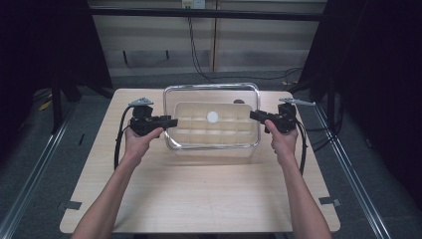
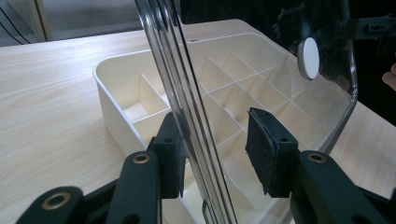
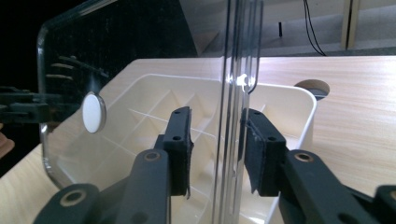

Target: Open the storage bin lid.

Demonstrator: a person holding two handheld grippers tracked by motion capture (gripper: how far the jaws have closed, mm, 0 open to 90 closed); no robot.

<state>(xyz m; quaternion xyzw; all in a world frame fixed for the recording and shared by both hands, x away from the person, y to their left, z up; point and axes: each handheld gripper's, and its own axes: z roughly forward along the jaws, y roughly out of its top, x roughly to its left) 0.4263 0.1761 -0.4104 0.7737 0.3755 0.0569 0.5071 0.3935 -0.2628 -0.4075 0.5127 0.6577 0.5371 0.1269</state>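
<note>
A clear, rounded-corner plastic lid (image 1: 212, 87) with a small white round knob (image 1: 212, 117) at its middle sits over a cream plastic organiser tray (image 1: 185, 110) split by thin walls into many small compartments. The tray stands toward the far edge of the pale wood-grain bench (image 1: 199, 194), midway between its left and right edges.

The left gripper (image 1: 169, 122) meets the lid's left edge and the right gripper (image 1: 254, 115) its right edge, one at each short side, most likely so the wide, flexible sheet stays level and does not twist.

In the left gripper view, the lid's edge (image 2: 187, 112) runs between the two black pads, close against the left one with a clear gap to the right pad, so those jaws stand part-open around it, not clamped. In the right gripper view, the edge (image 3: 236, 121) passes between pads set narrowly about it, with a sliver of space on the left side; whether they pinch it I cannot tell.

No brand, label or writing can be read on lid, tray or grippers.
</note>
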